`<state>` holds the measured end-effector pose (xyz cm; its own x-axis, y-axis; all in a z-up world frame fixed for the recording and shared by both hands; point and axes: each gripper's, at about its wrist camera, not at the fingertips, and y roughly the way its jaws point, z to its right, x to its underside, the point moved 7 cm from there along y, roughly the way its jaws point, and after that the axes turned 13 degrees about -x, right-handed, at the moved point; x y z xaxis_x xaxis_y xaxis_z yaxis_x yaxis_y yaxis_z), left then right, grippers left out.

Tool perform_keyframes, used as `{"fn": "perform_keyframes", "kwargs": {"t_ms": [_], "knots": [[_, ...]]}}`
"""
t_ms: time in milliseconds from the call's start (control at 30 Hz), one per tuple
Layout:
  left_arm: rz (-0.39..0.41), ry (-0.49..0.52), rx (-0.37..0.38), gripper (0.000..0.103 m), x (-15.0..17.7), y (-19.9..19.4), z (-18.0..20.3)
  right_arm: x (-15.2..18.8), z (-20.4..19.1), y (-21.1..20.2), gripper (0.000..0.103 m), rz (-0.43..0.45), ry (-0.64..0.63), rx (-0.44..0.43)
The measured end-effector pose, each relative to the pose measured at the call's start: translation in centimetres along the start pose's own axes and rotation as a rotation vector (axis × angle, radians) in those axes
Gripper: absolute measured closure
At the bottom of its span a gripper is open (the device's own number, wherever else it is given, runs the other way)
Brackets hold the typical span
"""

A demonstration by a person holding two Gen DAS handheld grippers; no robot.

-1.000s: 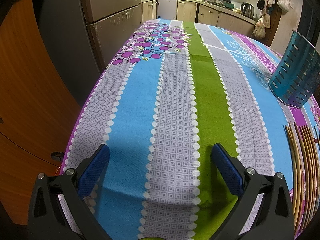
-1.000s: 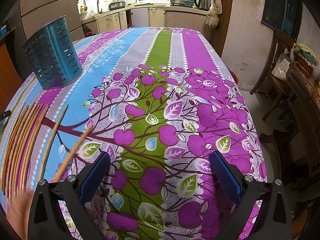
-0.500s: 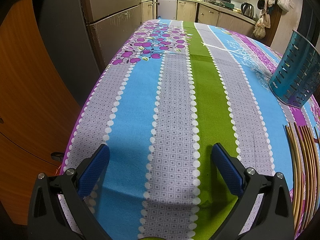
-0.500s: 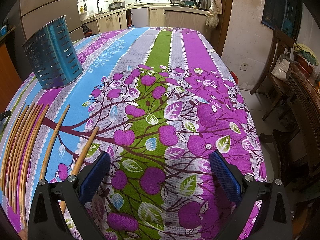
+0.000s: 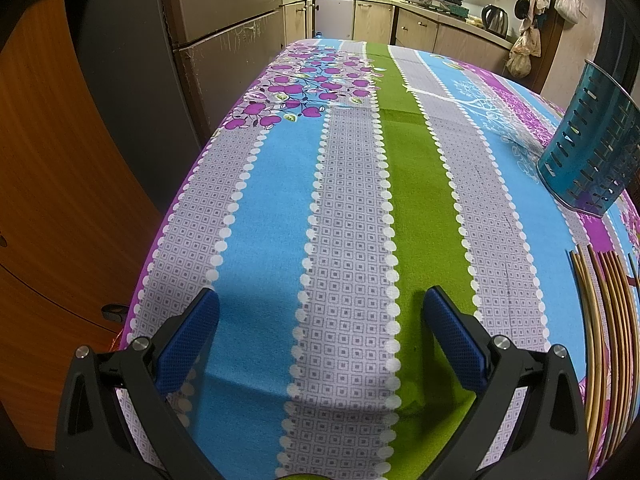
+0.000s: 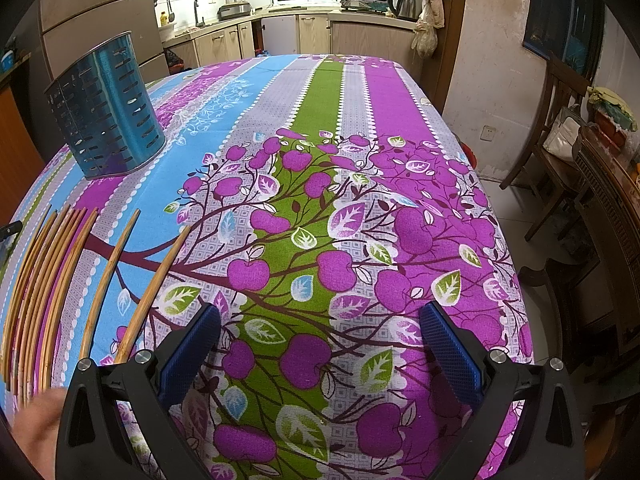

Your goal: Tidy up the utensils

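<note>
Right wrist view: both tools gape empty, chopsticks (image 6: 48, 280) lying before holder (image 6: 106, 108).

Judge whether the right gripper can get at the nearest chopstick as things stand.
Probably yes: the right gripper is open and empty, and the nearest chopstick lies bare on the tablecloth just left of it, nothing between.

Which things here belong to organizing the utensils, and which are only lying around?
For the job: wooden chopsticks lying on the tablecloth; blue slotted holder, upright and empty-looking.

Just around: kettle, hanging bags, wooden chair.
</note>
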<state>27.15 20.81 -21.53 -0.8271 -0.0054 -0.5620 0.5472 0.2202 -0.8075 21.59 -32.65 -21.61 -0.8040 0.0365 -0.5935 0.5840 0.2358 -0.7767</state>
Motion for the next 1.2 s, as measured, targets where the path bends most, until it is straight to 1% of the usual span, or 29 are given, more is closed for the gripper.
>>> {"fn": "perform_keyframes", "kwargs": {"t_ms": [1200], "knots": [[0.003,-0.005,0.009,0.005,-0.06,-0.01,-0.23,-0.01,-0.01,0.00,0.003,0.000,0.000,0.000]]}}
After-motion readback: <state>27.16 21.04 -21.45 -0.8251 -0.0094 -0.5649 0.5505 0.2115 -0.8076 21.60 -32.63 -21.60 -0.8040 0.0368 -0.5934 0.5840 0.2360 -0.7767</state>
